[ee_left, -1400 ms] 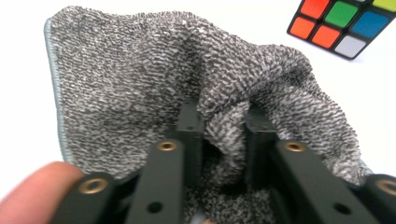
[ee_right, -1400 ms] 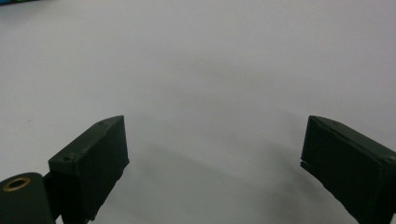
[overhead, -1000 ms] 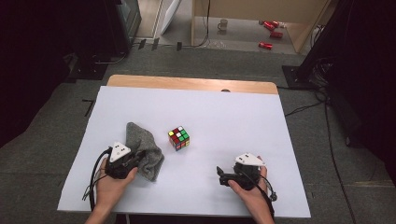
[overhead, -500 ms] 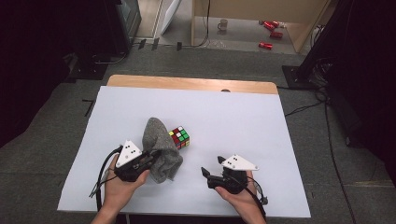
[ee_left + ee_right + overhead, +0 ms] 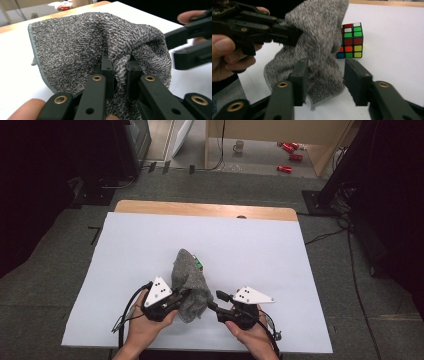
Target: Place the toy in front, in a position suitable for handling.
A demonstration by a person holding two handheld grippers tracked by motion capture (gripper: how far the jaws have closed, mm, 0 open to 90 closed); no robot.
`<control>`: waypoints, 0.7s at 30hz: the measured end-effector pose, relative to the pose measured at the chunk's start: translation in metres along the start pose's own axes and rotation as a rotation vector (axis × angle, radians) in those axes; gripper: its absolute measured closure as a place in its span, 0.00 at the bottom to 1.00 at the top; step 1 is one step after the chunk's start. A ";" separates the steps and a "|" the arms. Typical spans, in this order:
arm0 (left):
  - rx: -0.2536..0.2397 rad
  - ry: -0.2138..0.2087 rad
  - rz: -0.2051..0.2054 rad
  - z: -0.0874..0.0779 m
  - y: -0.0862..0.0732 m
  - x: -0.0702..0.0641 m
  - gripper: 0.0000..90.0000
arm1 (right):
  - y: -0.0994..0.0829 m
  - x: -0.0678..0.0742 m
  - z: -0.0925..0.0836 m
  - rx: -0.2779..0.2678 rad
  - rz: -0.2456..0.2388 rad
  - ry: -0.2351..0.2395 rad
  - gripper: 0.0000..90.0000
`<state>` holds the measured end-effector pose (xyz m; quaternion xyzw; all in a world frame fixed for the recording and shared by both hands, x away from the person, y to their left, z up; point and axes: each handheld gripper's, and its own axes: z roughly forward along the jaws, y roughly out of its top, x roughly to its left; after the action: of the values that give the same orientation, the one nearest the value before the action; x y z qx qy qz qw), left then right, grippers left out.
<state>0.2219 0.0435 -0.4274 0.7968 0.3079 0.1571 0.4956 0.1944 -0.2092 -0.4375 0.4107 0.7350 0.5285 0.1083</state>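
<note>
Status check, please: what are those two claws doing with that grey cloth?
Left claw clamped on grey cloth, lifted. Right claw closing around its hanging edge, not gripping. Rubik's cube just behind.

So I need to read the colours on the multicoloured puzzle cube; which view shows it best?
The right gripper view: the multicoloured puzzle cube shows two faces. In the high view the grey knitted cloth hides all but a green corner.

Black two-jaw tongs (image 5: 190, 296) — brass rivets, white three-cornered plates, trailing black cables.
</note>
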 end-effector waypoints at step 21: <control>0.010 0.007 -0.059 0.012 -0.008 0.000 0.43 | 0.002 -0.039 -0.028 -0.081 0.056 -0.231 1.00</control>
<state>0.2260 0.0379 -0.4396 0.7892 0.3336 0.1439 0.4951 0.2043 -0.2562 -0.4349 0.4847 0.6838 0.5097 0.1940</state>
